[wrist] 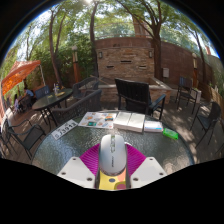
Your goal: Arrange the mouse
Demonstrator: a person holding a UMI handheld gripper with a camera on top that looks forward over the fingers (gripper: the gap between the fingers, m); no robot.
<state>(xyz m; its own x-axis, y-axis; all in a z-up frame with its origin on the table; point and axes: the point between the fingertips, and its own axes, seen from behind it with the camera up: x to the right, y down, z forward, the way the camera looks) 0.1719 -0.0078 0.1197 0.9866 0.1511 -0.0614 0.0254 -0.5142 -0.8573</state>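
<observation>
A white computer mouse (112, 153) sits between my two fingers, its length running forward along them, with the magenta pads pressing on both of its sides. My gripper (112, 168) is shut on the mouse and holds it above a round glass patio table (70, 145). The mouse's rear end sits near the gripper's base, over a yellow patch. Its front tip points toward the books on the table.
On the table lie a magazine (98, 119), an open book (129, 121), a paper sheet (64, 128) and a green object (171, 133). Dark metal chairs (135, 96) ring the table. A brick wall (127, 57), trees and a second table (50, 100) stand beyond.
</observation>
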